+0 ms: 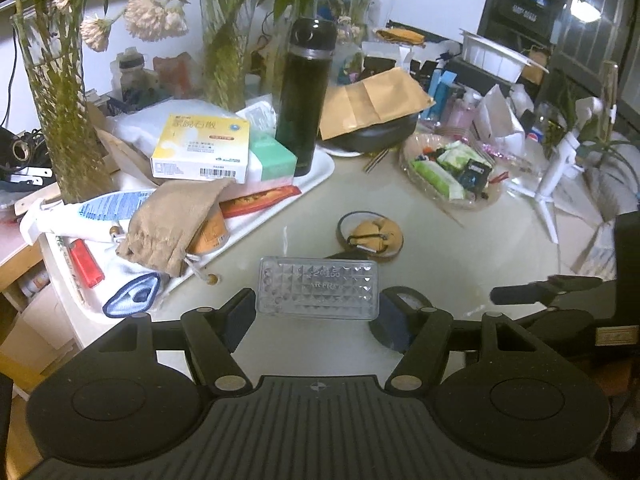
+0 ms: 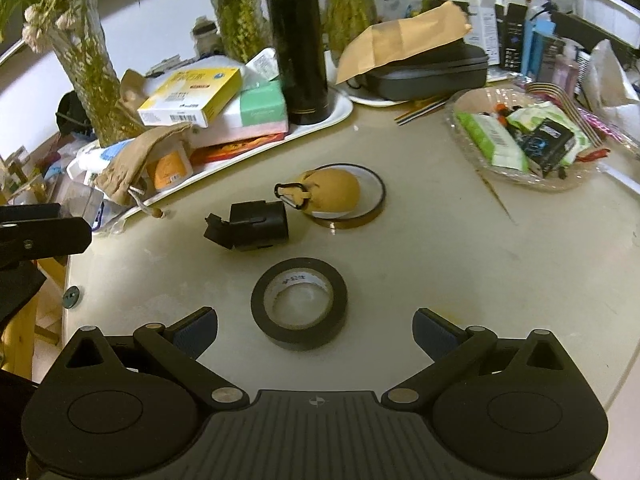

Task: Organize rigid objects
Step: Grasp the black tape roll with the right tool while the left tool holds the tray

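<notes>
My left gripper [image 1: 318,314] is shut on a clear faceted plastic box [image 1: 318,288] and holds it above the table. My right gripper [image 2: 316,332] is open and empty, with a black tape roll [image 2: 299,308] lying on the table just ahead of its fingers. Beyond the roll lie a small black device [image 2: 252,225] and a tan pouch with a carabiner [image 2: 330,192] resting on a thin tape ring [image 2: 376,204]. The pouch also shows in the left wrist view [image 1: 376,234]. The left gripper's side shows at the left edge of the right wrist view.
A white tray [image 2: 338,110] at the back left holds a black flask [image 2: 298,48], a yellow box [image 2: 192,94], a brown cloth bag [image 2: 132,160] and other clutter. A glass dish of packets [image 2: 528,140] stands at the right. Vases of flowers [image 1: 60,92] line the back. A white tripod [image 1: 556,176] stands at the far right.
</notes>
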